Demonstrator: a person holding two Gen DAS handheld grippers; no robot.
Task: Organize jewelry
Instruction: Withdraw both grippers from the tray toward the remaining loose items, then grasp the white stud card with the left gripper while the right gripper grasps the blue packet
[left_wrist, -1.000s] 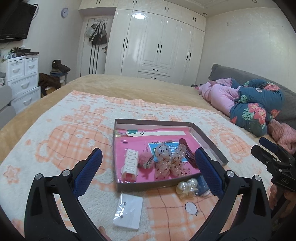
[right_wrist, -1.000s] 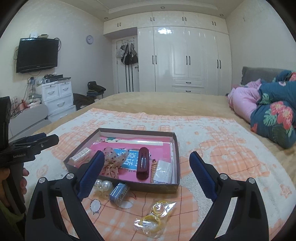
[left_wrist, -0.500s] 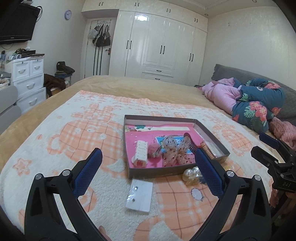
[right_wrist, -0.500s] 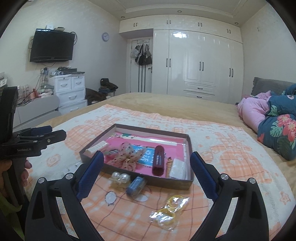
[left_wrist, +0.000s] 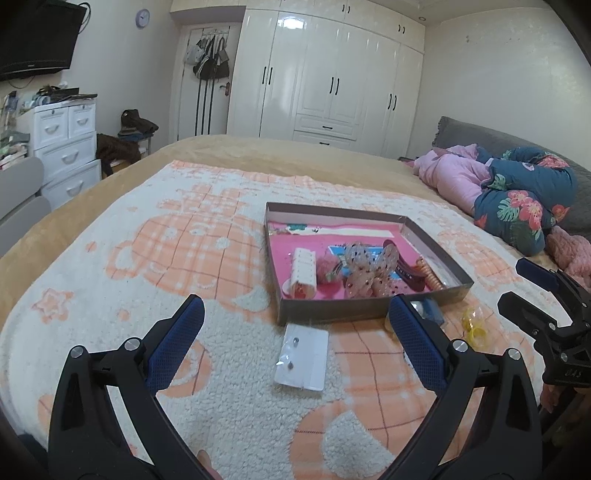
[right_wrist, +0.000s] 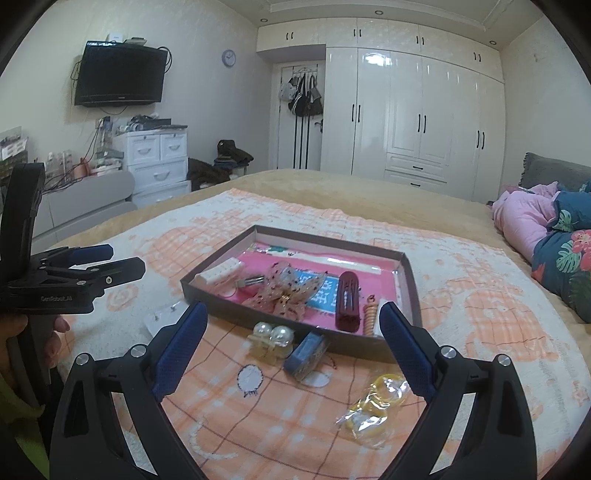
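both grippers pulled back from tray; left gripper & right gripper jaws wide open, empty, over blanket.

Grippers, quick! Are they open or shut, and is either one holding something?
Left gripper: open, holding nothing.
Right gripper: open, holding nothing.

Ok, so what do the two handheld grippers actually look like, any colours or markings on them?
Both match: the left gripper and right gripper are matte black plastic frames, each with two splayed fingers lined with textured blue pads, and silver screw heads at the joints. Seen side-on, the left gripper's body carries pale lettering, roughly "GenRobot.AI", and the right's a short marking too blurred to read. No cables show.
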